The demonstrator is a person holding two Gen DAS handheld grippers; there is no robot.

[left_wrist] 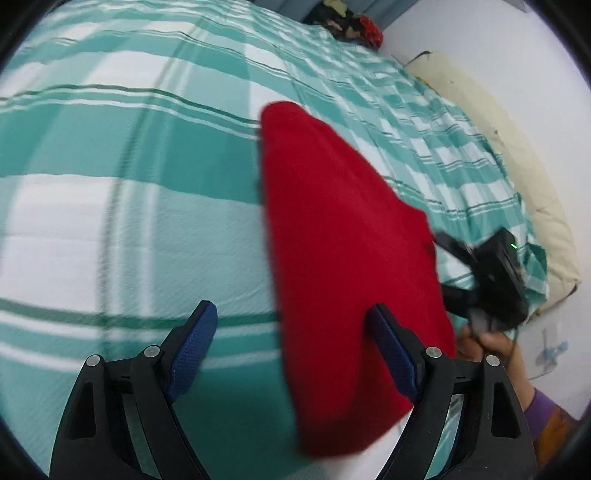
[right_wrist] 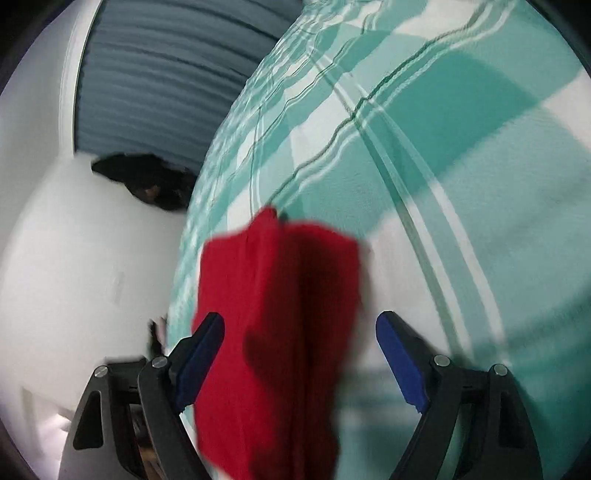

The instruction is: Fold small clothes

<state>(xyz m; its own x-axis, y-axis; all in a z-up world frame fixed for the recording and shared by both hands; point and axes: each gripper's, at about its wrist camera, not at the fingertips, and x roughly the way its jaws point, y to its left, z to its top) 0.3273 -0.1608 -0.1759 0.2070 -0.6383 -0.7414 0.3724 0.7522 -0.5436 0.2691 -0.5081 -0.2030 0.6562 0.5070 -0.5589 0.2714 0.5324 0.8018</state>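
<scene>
A red garment [left_wrist: 332,240] lies folded into a long shape on the teal and white checked bedcover [left_wrist: 110,206]. My left gripper [left_wrist: 293,321] hovers open over its near end; the right finger [left_wrist: 391,350] is above the cloth, the left finger [left_wrist: 195,339] above bare bedcover. My right gripper [left_wrist: 445,264], held by a hand [left_wrist: 491,343], sits at the garment's right edge. In the right wrist view the red garment [right_wrist: 280,314] runs between the wide jaws of the right gripper [right_wrist: 299,328]. The pads do not press on it. Both views are blurred.
A cream pillow or mattress edge [left_wrist: 517,155] runs along the bed's right side by a white wall. A dark and red pile [left_wrist: 351,22] lies at the bed's far end. The right wrist view shows a blue-grey ribbed surface [right_wrist: 166,66] and a dark object [right_wrist: 147,181] beside the bed.
</scene>
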